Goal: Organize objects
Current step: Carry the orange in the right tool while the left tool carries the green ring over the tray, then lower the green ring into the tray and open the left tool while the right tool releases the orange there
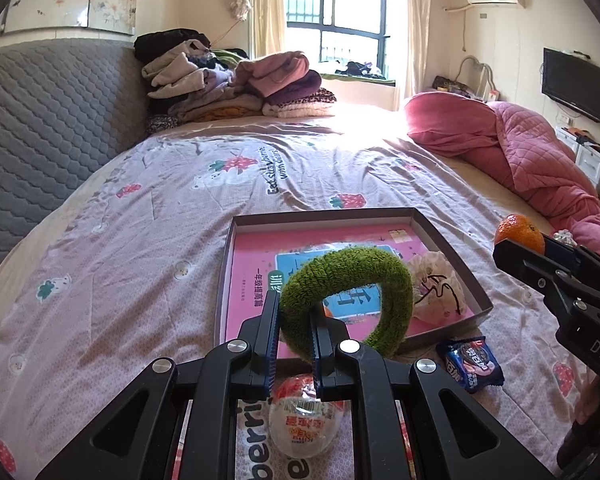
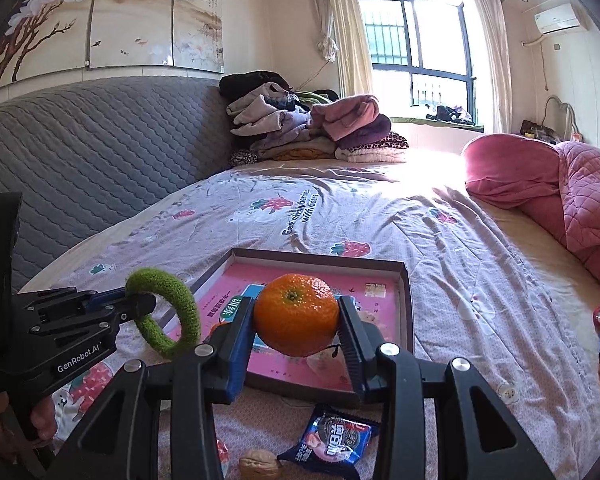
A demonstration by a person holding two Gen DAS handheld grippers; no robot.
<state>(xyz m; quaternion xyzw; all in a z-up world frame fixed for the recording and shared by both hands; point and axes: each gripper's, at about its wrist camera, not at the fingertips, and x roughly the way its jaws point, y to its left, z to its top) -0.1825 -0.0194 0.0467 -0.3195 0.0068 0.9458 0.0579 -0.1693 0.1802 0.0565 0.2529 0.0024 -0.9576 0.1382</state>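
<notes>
Above a bed [image 1: 140, 216] in a sunlit bedroom: left gripper [image 1: 294, 344], fingers pinching a green knitted ring [image 1: 352, 276]; right gripper [image 2: 296, 328], fingers clamped on an orange [image 2: 296, 314]. Both held over the near edge of a shallow box [image 1: 340, 214] with a pink lining. Blue snack packet [image 2: 332, 442], walnut [image 2: 258, 464] and wrapped egg-shaped candy [image 1: 304, 424] on the bedspread just before the box.

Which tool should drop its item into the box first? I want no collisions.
Probably the right tool: its orange hangs over the box near its middle. The left tool holds the green ring nearer the box's front edge.
</notes>
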